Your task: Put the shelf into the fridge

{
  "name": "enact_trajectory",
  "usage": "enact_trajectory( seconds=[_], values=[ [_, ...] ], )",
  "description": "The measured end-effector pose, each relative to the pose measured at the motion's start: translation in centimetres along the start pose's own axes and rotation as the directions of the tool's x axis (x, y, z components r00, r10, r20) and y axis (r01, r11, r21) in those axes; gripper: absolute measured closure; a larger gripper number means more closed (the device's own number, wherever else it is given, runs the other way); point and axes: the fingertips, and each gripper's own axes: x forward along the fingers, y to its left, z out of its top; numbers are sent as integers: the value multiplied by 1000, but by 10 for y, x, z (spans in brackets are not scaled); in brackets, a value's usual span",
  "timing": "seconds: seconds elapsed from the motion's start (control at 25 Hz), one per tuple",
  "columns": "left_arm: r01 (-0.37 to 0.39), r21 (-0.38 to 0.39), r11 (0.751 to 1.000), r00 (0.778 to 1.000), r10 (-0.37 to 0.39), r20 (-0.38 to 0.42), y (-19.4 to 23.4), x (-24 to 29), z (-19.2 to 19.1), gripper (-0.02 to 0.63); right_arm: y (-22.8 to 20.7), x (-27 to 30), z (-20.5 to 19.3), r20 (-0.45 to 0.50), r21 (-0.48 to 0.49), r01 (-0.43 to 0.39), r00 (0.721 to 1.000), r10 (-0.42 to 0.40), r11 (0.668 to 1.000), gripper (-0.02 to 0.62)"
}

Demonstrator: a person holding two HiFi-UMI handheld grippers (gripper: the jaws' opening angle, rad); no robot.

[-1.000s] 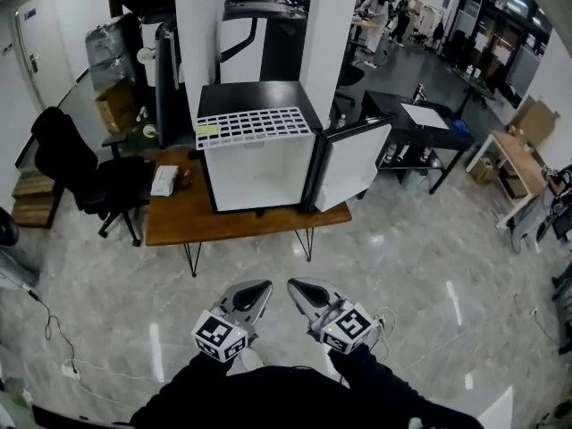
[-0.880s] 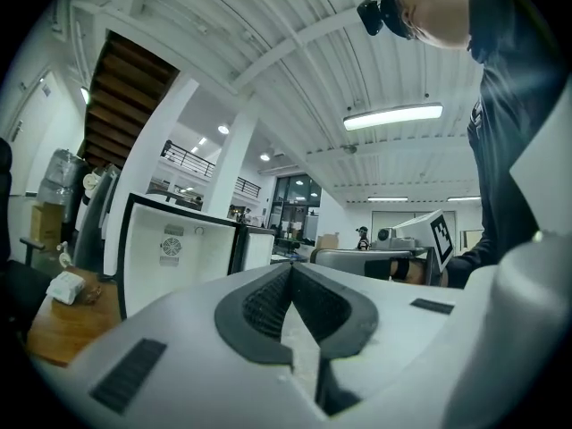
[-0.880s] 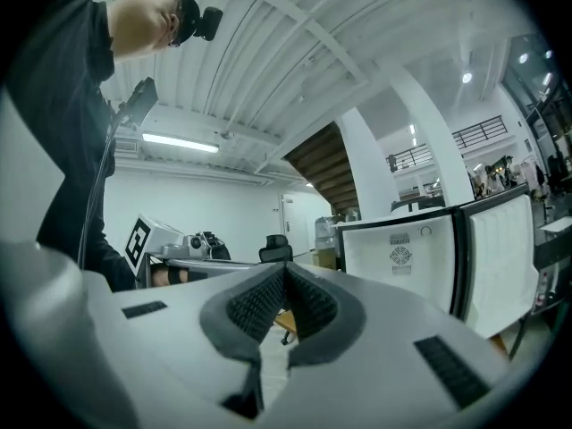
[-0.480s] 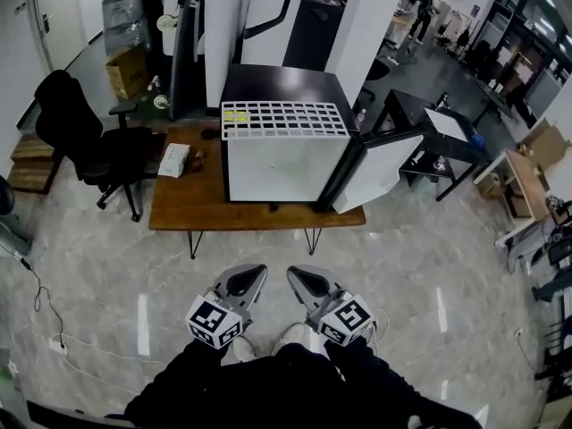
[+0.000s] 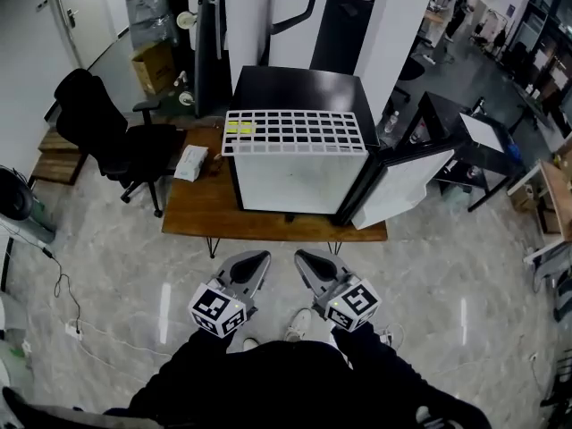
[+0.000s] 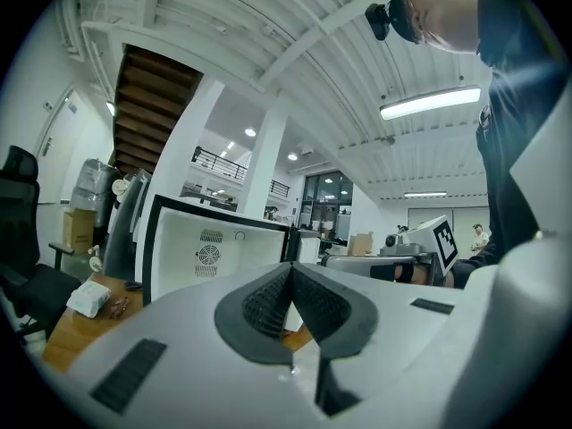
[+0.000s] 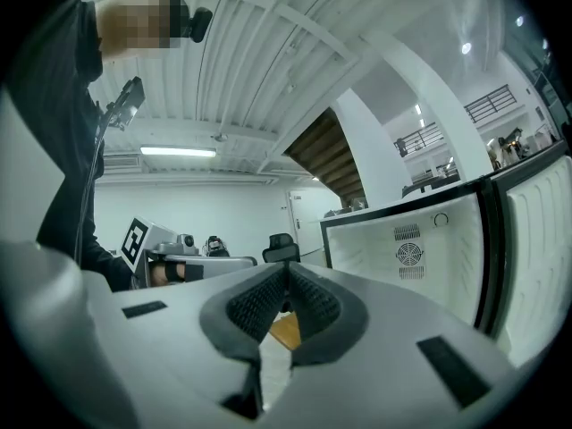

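Note:
A small black fridge [image 5: 304, 92] stands on a wooden table [image 5: 214, 213]. Its white inside [image 5: 299, 181] faces me and its door [image 5: 402, 186] hangs open to the right. The white wire shelf [image 5: 295, 132] lies flat on top of the fridge. My left gripper [image 5: 259, 260] and right gripper [image 5: 302, 257] are side by side over the floor, short of the table's front edge, both shut and empty. In the left gripper view the shut left gripper [image 6: 290, 271] points level at the fridge [image 6: 214, 248]. From the right gripper view the right gripper [image 7: 286, 271] faces the fridge [image 7: 420, 248] too.
A black office chair [image 5: 107, 137] stands left of the table. A white packet [image 5: 190, 162] lies on the table's left part. A black side table [image 5: 465, 141] stands to the right behind the door. Cables [image 5: 63, 284] run over the marble floor at left.
The person has walked toward the table, so the fridge and table look larger and nearer. Both grippers came forward with them, still shut and side by side.

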Motion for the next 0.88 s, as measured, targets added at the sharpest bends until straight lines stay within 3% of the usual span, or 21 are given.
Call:
enact_trajectory(
  seconds=[0.24, 0.48, 0.6, 0.68, 0.88],
  values=[
    [-92, -24, 996, 996, 92, 9, 29, 60, 16, 600, -79, 10, 20, 33, 46, -27, 999, 25, 999, 588],
    [-173, -228, 958, 978, 194, 75, 67, 94, 29, 600, -140, 20, 31, 56, 127, -8, 998, 0, 992, 586],
    [-161, -400, 902, 964, 231, 132, 92, 97, 34, 600, -171, 26, 37, 109, 301, 36, 991, -72, 953, 547],
    [-119, -521, 845, 951, 249, 186, 110, 99, 40, 600, -192, 30, 45, 151, 425, 59, 979, -135, 903, 458],
    [6, -690, 724, 916, 273, 294, 151, 101, 61, 462, -231, 33, 71, 246, 626, 93, 918, -310, 774, 360]
  ],
)
